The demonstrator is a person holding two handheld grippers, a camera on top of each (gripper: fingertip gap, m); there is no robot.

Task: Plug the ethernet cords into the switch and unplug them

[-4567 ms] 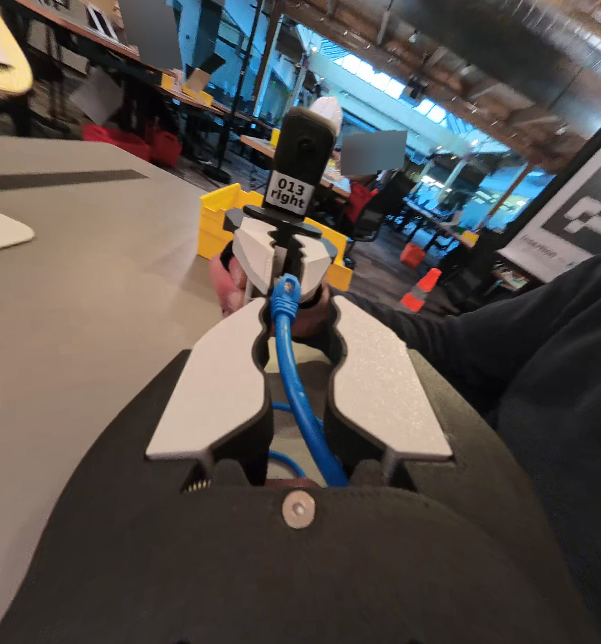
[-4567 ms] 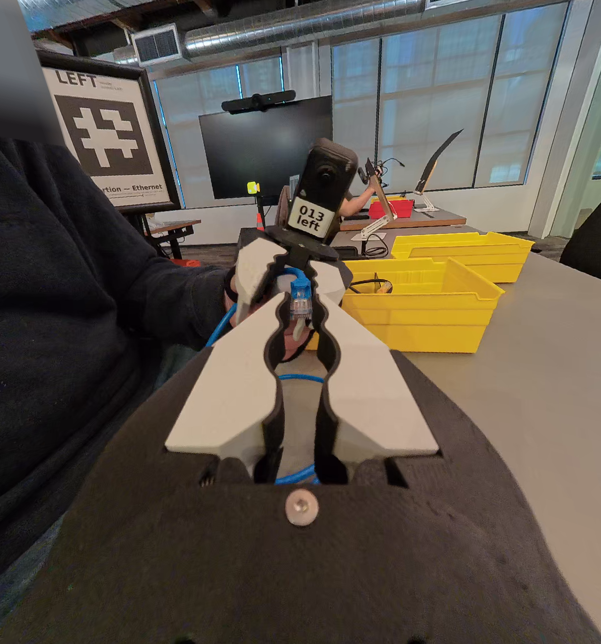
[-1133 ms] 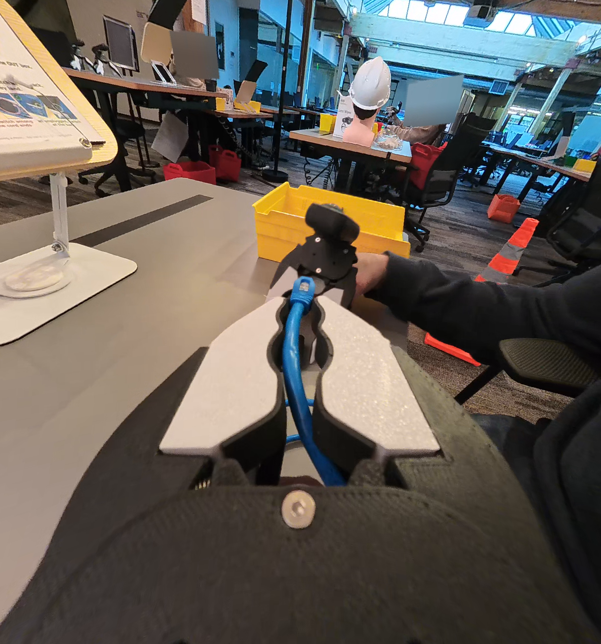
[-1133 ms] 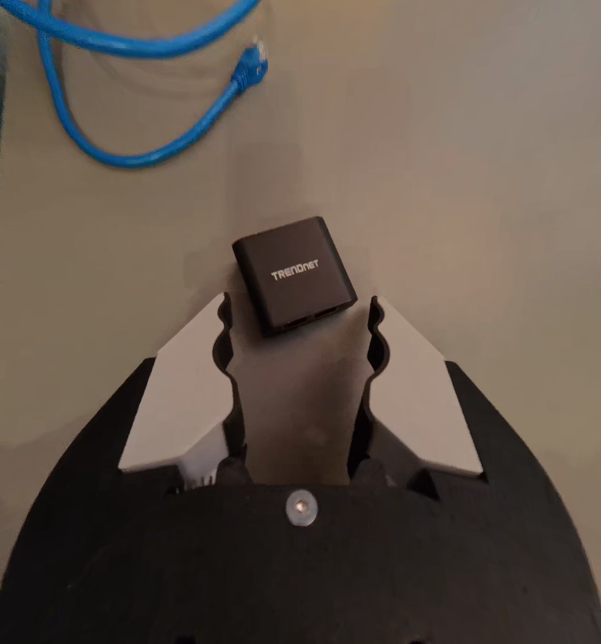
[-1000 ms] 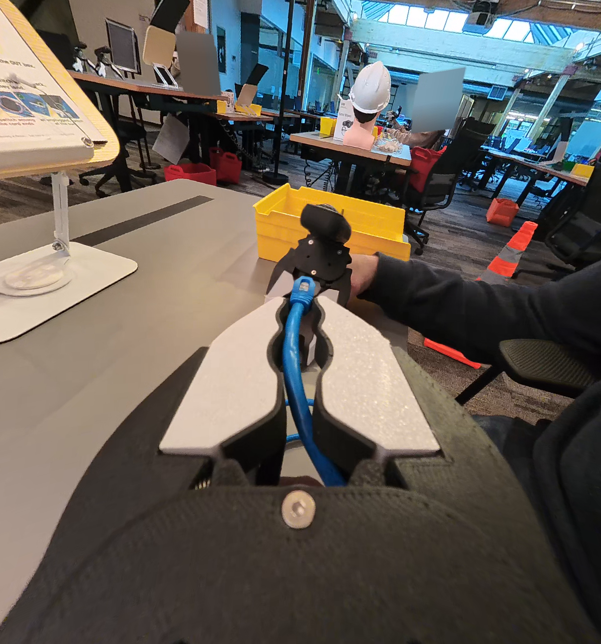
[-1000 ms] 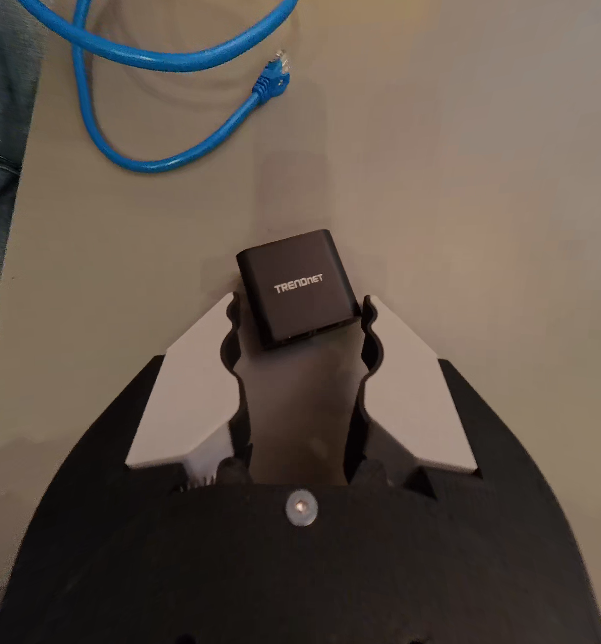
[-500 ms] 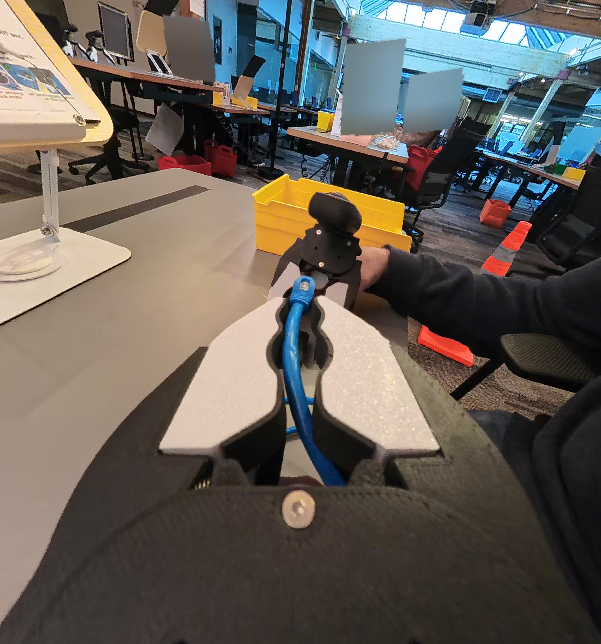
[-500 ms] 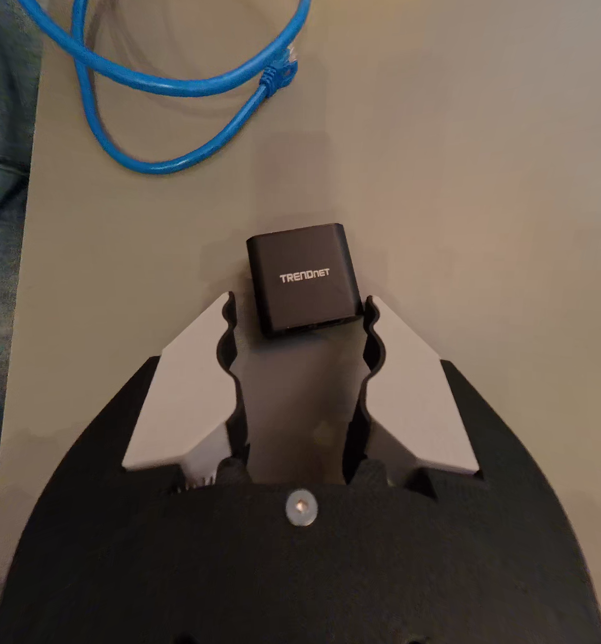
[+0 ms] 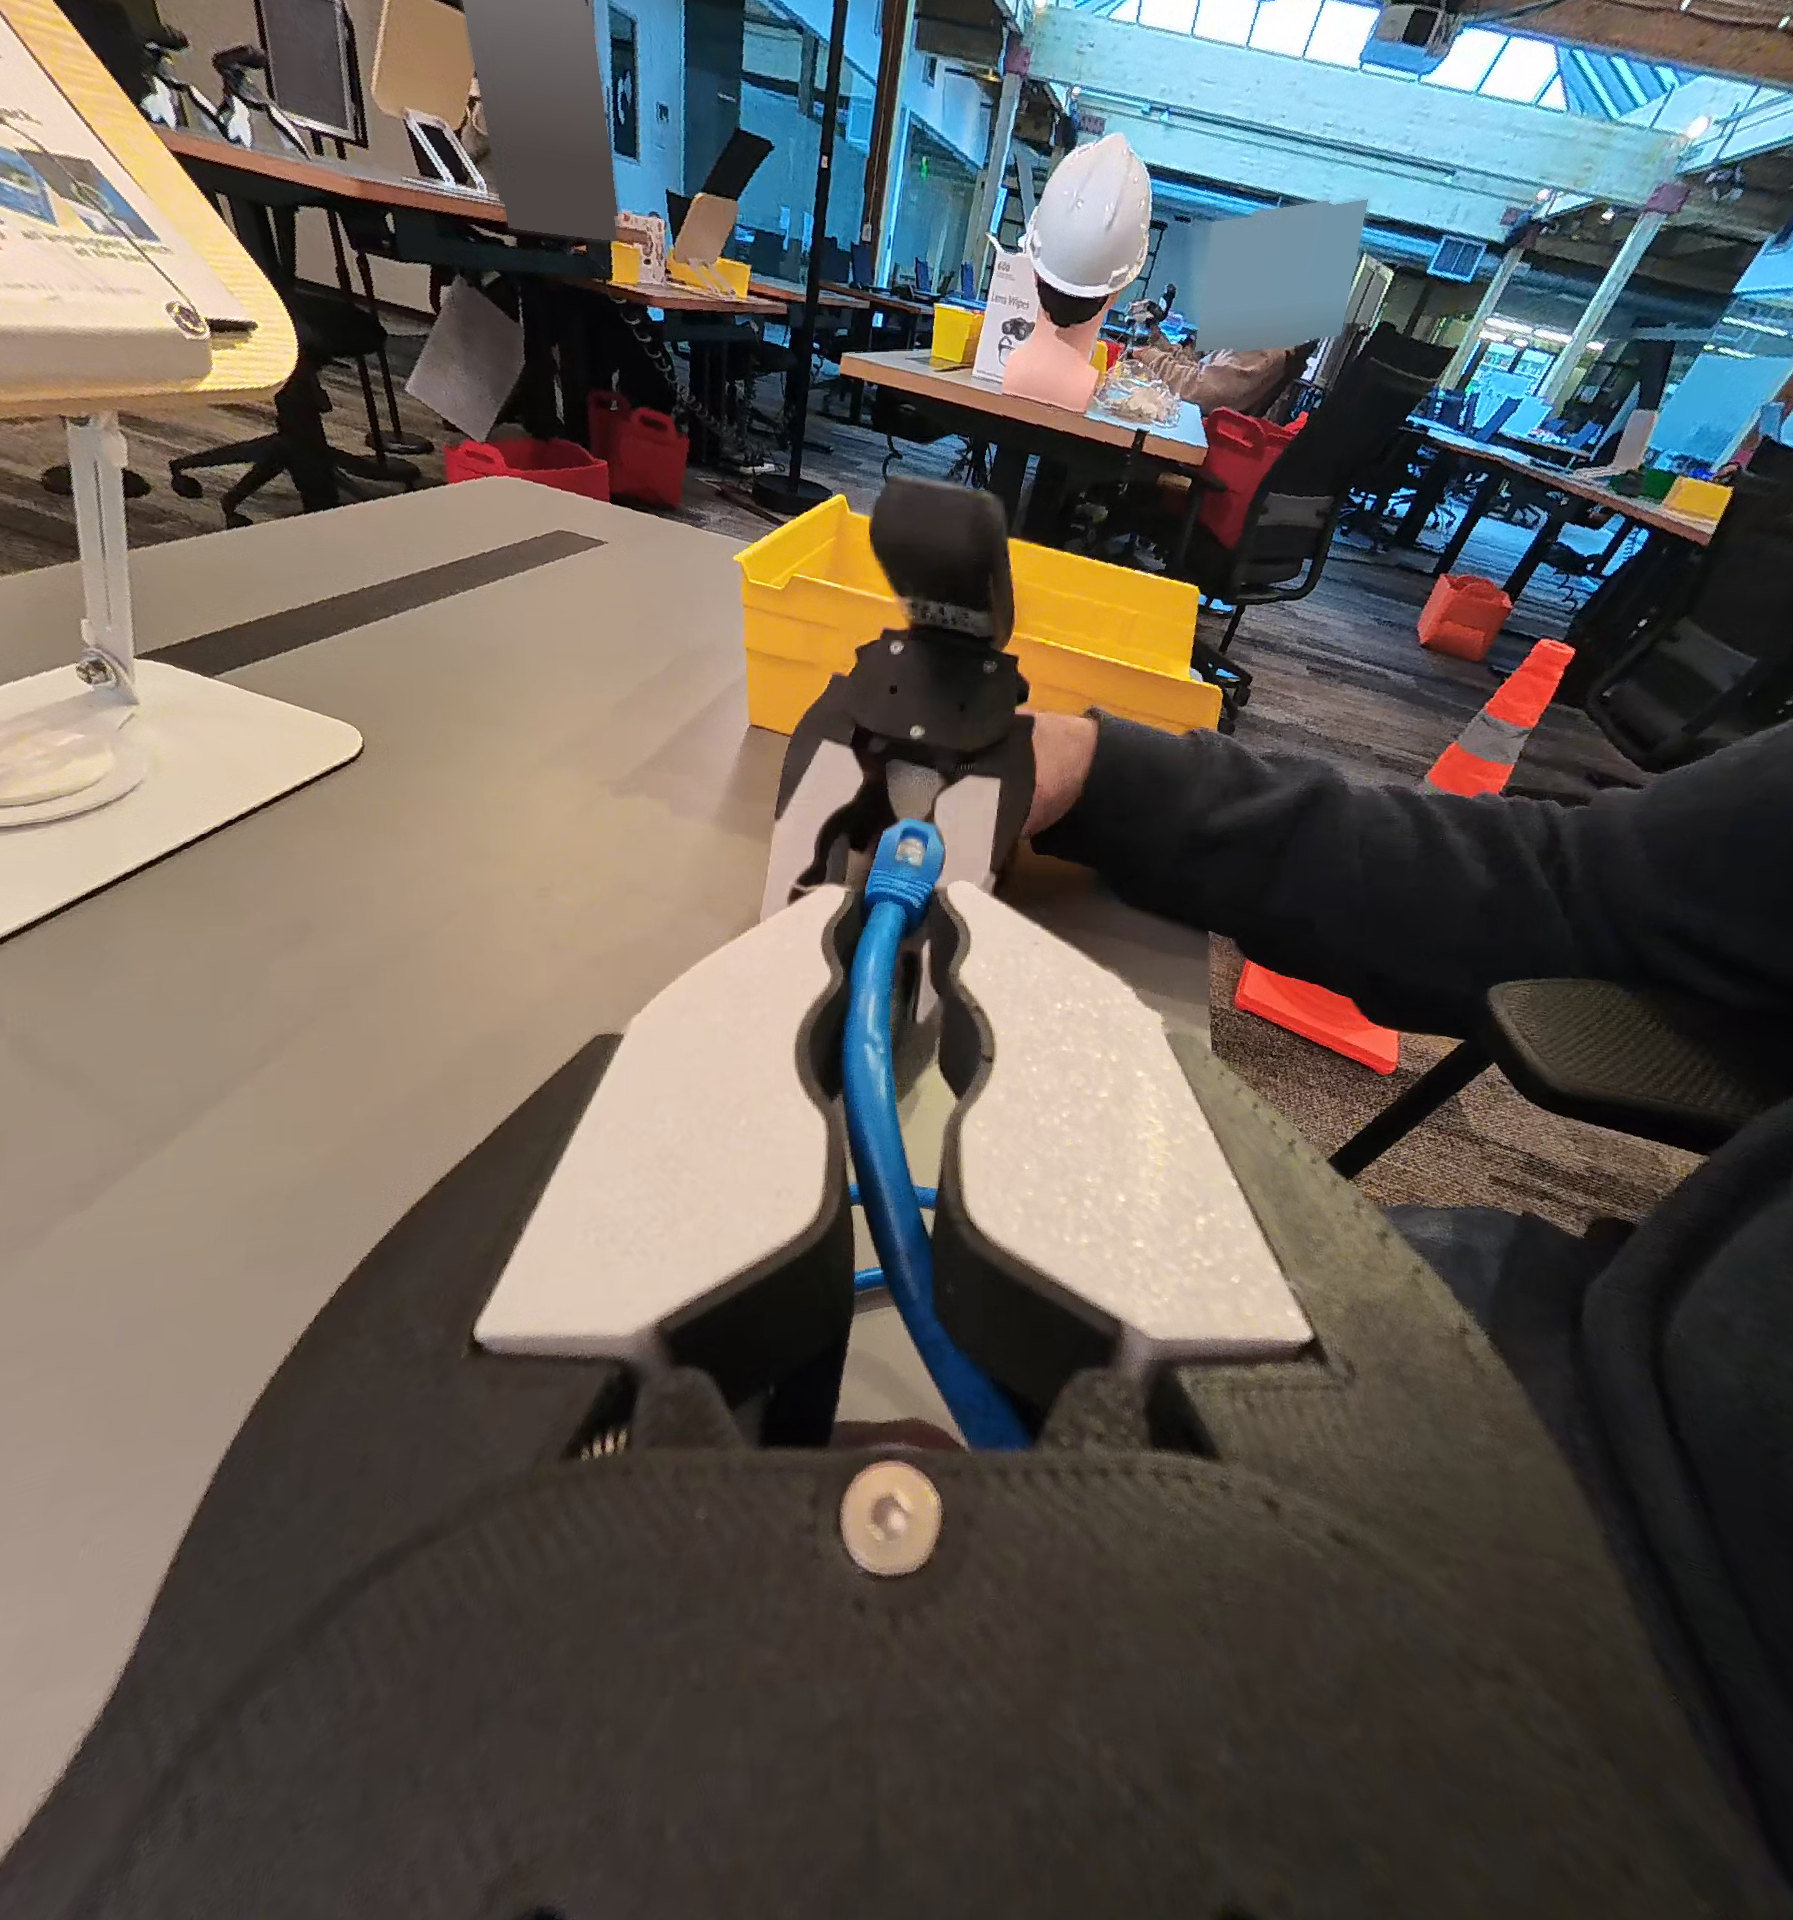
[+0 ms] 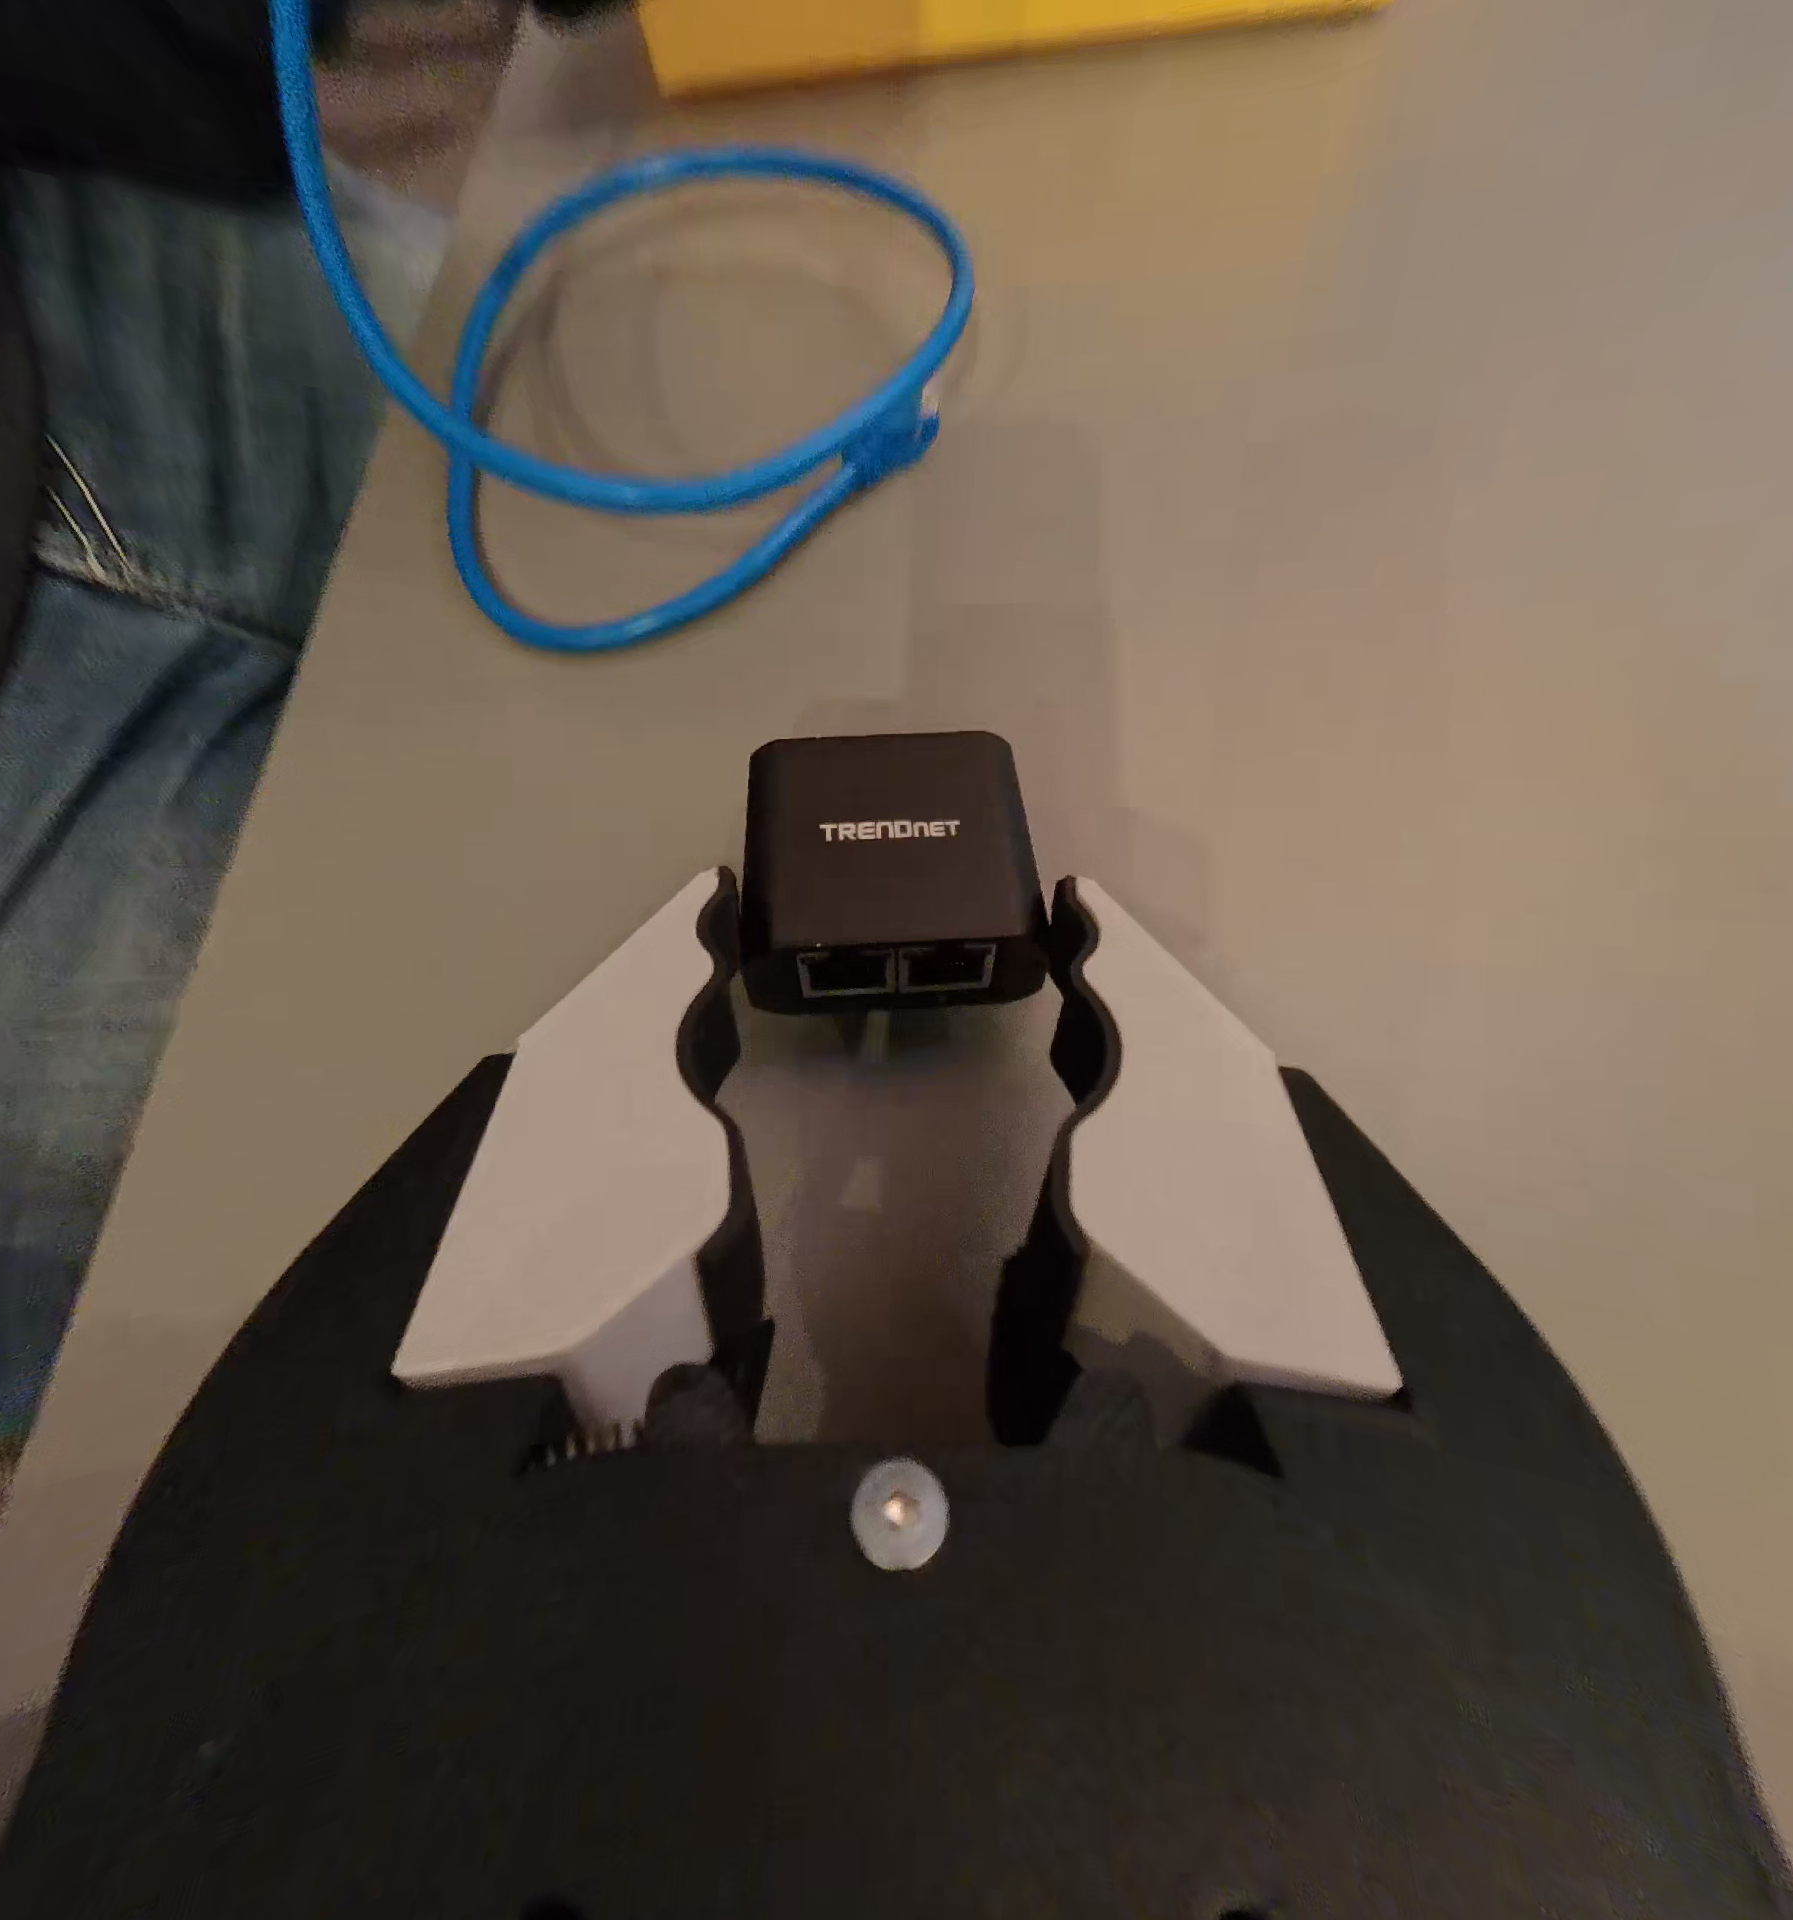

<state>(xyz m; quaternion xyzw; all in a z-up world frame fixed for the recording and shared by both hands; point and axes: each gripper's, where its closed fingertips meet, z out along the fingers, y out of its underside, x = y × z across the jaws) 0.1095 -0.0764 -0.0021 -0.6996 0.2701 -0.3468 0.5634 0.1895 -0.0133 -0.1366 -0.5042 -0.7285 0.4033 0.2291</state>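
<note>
In the left wrist view my left gripper [image 9: 892, 920] is shut on the blue ethernet cord [image 9: 876, 1122]. Its plug [image 9: 904, 860] sticks out past the fingertips. My right gripper [image 9: 907, 800] shows just beyond it, pointing down at the table. In the right wrist view my right gripper [image 10: 890, 902] is open. Its fingertips [image 10: 710, 909] flank the near end of the small black switch [image 10: 887, 842], very close to its sides. The switch lies on the grey table [image 10: 1391, 623] with two empty ports facing me. The cord's other plug [image 10: 897, 431] lies loose beyond it, on a loop of cord [image 10: 663, 488].
A yellow bin [image 9: 985, 623] stands behind the right gripper and shows at the top of the right wrist view [image 10: 975, 42]. A white stand base [image 9: 144, 769] with a tilted board is far left. The person's arm [image 9: 1391, 873] and jeans [image 10: 92, 727] are at the table edge. The left gripper's tips are roughly 20 centimetres from the right gripper's.
The right gripper dropped its cord end, turned down over the switch, then lowered and straightened so its fingertips flank it and the ports show. The left gripper still holds its plug.
</note>
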